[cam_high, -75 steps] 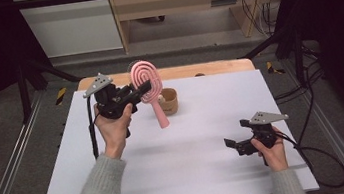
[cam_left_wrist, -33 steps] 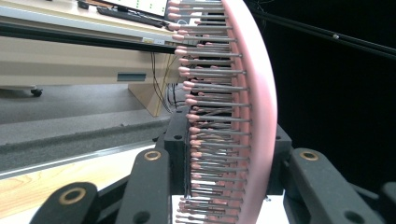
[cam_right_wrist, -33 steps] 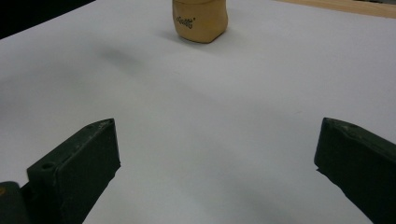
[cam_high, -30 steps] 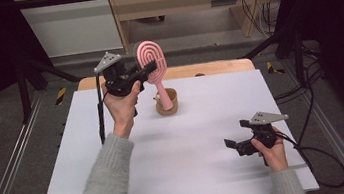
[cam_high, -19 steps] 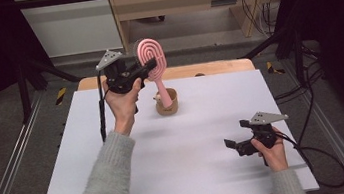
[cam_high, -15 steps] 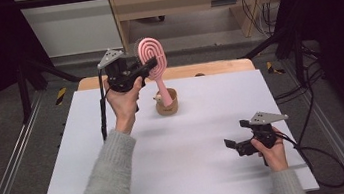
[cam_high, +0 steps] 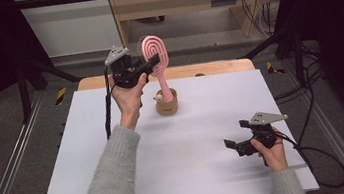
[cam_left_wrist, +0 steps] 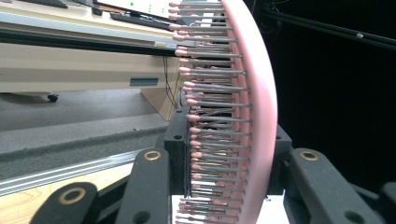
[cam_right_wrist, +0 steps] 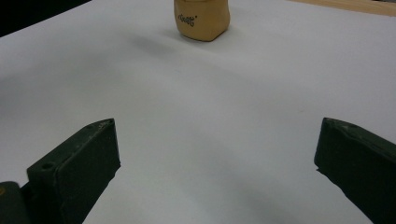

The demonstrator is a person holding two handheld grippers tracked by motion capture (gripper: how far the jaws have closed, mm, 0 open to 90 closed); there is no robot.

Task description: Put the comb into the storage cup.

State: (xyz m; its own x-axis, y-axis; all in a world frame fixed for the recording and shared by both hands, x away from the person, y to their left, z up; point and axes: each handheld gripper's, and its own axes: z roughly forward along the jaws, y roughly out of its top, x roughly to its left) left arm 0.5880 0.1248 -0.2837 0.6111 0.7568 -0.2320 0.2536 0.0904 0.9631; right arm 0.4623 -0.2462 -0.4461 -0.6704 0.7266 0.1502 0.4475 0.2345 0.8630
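A pink hairbrush (cam_high: 155, 53) stands nearly upright at the back middle of the white table (cam_high: 193, 159). Its handle reaches down into the mouth of a small brown cup (cam_high: 167, 106). My left gripper (cam_high: 153, 61) is raised above the cup and shut on the brush head. In the left gripper view the bristles and pink rim of the hairbrush (cam_left_wrist: 254, 93) sit between the black jaws of the left gripper (cam_left_wrist: 233, 186). My right gripper (cam_high: 232, 145) rests low at the front right, open and holding nothing. The right gripper (cam_right_wrist: 217, 163) faces the cup (cam_right_wrist: 201, 18) across bare table.
A wooden strip (cam_high: 216, 67) runs along the table's back edge. Metal rails (cam_high: 13, 168) flank the table, and cables (cam_high: 319, 158) trail off at the right. A small pale object (cam_high: 158, 98) shows at the cup's rim.
The left gripper has risen and moved back with the brush. The brush has swung from a slant beside the cup to nearly upright, handle in the cup. The right gripper has stayed still.
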